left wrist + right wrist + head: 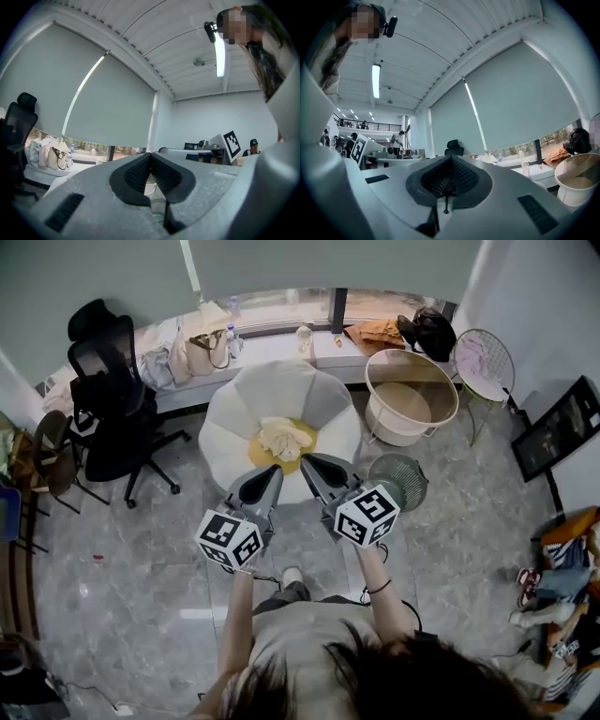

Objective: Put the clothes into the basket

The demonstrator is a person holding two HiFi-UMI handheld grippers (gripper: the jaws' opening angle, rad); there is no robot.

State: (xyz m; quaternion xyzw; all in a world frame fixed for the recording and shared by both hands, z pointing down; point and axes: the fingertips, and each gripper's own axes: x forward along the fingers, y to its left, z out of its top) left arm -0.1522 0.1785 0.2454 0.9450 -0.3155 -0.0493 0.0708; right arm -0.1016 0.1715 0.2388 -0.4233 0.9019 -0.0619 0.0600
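Note:
A cream garment (281, 436) lies crumpled on the yellow middle of a white flower-shaped cushion seat (323, 404). The round white basket (394, 432) stands to its right by the window ledge and looks empty; in the right gripper view the basket (576, 194) sits at the far right. My left gripper (273, 471) and right gripper (307, 462) are held side by side, tips at the seat's near edge, short of the garment. The left gripper (150, 157) has its pads meeting at the tip. The right gripper (451, 160) is shut too. Neither holds anything.
A wire mesh bin (398, 480) stands just right of the right gripper. An orange cloth (375, 332) and a black bag (429, 329) lie on the ledge. A round wire chair (485, 360) stands right of the basket. A black office chair (112, 399) is at the left.

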